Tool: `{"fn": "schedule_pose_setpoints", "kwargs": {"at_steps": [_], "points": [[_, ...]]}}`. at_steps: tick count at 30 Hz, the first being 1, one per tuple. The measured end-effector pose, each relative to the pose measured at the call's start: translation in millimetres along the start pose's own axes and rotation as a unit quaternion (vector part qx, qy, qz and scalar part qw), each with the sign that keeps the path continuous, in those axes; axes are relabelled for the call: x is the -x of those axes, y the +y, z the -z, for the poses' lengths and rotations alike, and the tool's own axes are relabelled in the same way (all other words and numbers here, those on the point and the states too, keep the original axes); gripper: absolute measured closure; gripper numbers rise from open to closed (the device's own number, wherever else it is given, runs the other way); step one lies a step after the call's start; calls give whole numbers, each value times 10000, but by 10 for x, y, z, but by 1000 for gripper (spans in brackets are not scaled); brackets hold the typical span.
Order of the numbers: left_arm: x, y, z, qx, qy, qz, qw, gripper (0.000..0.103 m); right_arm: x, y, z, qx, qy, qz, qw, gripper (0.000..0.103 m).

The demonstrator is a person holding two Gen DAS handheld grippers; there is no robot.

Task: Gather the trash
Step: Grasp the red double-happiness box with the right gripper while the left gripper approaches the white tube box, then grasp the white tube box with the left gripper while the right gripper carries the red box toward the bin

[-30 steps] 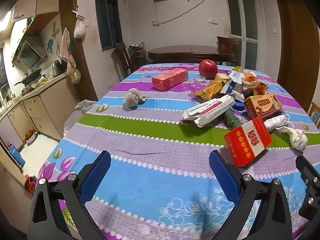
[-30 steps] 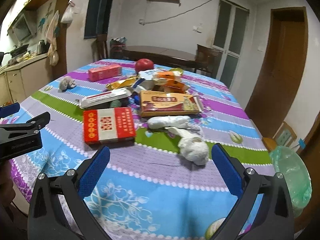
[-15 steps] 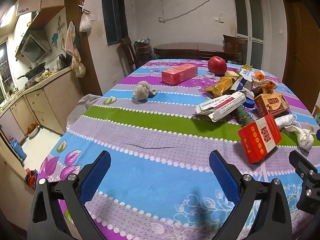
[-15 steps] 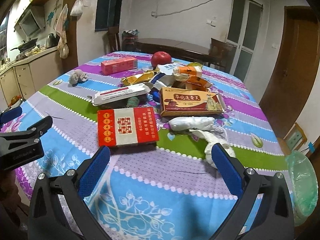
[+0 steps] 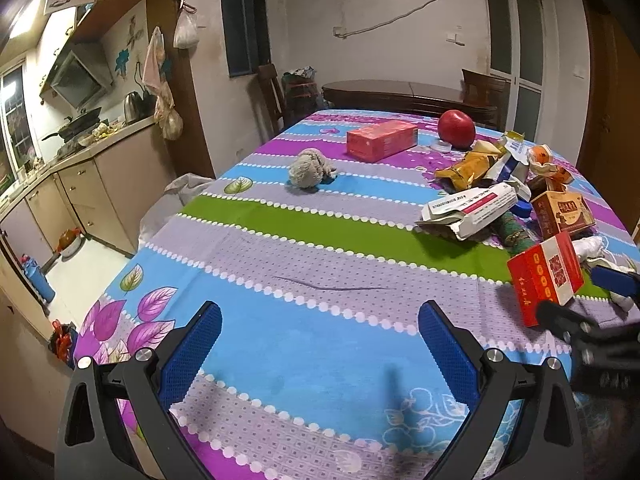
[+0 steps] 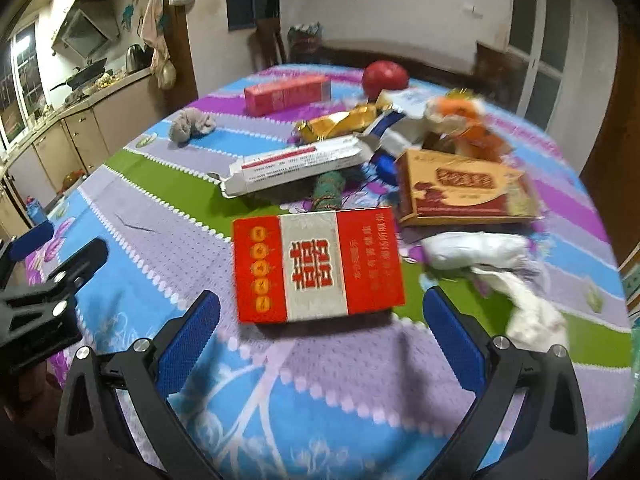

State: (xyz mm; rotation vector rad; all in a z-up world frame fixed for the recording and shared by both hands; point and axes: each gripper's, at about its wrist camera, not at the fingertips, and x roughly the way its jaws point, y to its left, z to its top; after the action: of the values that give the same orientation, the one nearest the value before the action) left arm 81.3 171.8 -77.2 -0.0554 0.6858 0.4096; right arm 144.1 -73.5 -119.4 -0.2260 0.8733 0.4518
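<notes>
Kitchen-dining room; table under striped floral tablecloth. Trash heaped far right side: brown carton, red-and-silver box lying flat nearest, white torn carton, crumpled tissue. Right gripper spread wide, empty, just before red box. Left gripper wide, empty, over bare cloth.

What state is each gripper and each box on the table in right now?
Left gripper: open, empty.
Right gripper: open, empty, facing the red box.
Red box: closed, lying flat.
White box: end flaps open.
Pink box: closed.
Orange box: lying flat.
</notes>
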Motion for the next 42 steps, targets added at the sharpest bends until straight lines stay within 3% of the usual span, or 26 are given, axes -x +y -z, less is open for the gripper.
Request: {"fn": "schedule_pose_setpoints", "kwargs": {"at_steps": [6,8,10,16,22,26,28,35,38,40,42], "points": [[-33,-1,-31,-9,40,-1,10000,5,-185,-61,-62,-9,263,-97,9996,5],[-29,-14,-47,-33,21,12,10000,5,-189,-95,-51,-72,257,-229,9994,15],[-36,-21,-90,-63,7,107,9999,5,-125,-146,-19,-178,154,-347,9991,16],[-125,-182,-253,-560,35,622,9965,5,255,-317,199,-462,-244,-596,9969,17],[-342,-544,-435,-1224,218,1324,9834,6,640,-548,459,-967,-502,-670,9918,16],[-528,-868,-534,-1664,245,1306,9771,17,852,-639,557,-1177,-702,-731,9879,16],[-652,-1036,-558,-1948,275,1118,9741,24,927,-677,589,-1256,-779,-767,9860,16],[-917,-1361,-629,-2481,207,809,9651,25,1000,-808,654,-1427,-911,-743,9828,16],[-1010,-1445,-659,-2571,241,768,9630,37,987,-860,685,-1489,-912,-744,9818,16],[-1068,-1491,-676,-2596,290,824,9618,57,991,-869,704,-1485,-930,-708,9820,16],[-1058,-1492,-660,-2607,285,806,9616,64,1016,-873,725,-1481,-980,-665,9819,17]]}}
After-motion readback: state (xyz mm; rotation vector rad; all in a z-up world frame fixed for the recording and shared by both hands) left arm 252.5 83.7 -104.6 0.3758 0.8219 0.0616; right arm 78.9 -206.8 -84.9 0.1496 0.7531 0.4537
